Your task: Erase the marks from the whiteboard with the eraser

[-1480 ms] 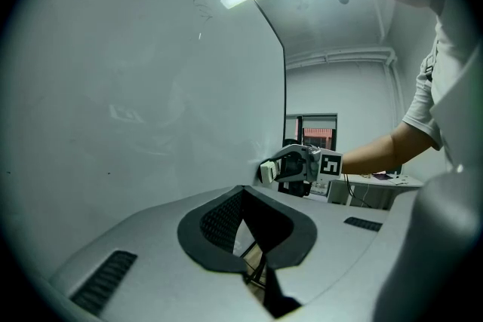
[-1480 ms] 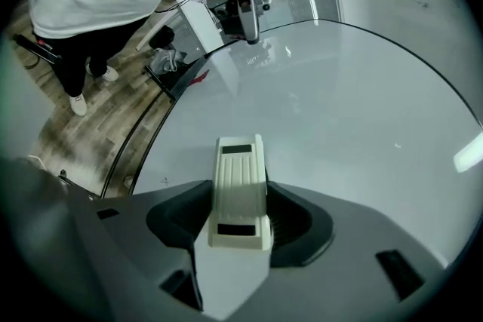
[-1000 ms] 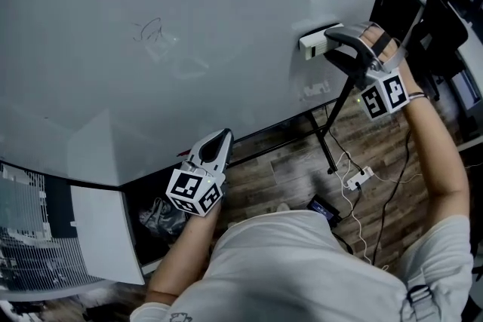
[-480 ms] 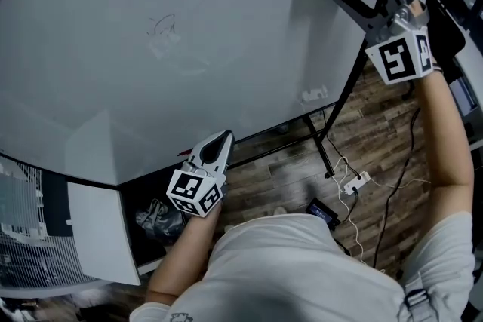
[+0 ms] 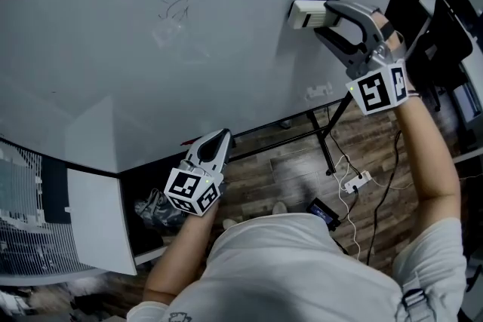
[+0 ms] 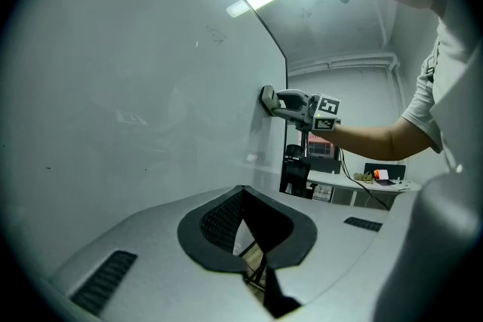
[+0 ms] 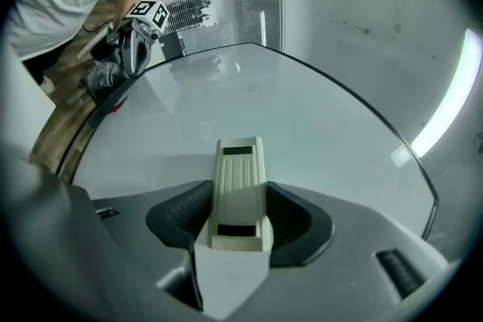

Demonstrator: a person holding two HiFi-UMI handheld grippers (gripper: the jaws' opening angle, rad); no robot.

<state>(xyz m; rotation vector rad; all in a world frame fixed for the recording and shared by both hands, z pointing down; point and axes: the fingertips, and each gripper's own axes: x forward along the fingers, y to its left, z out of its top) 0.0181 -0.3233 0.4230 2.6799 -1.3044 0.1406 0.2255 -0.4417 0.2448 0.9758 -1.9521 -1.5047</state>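
Observation:
A large whiteboard fills the head view. A faint dark scribble with smudged traces below it sits at upper centre. My right gripper is shut on a cream eraser, pressed against the board near its right edge; in the right gripper view the eraser lies between the dark pads. A small faint mark shows low on the board below it. My left gripper hangs by the board's bottom edge, shut with nothing in it. In the left gripper view, the right gripper appears against the board.
The board's black stand rests on a wood-pattern floor with a power strip and cables. Dark office chairs stand to the right. A white panel leans at lower left, a dark bag beside it.
My right gripper with the eraser rose up the board's right side, then came back down and slightly left. The left gripper has held its place.

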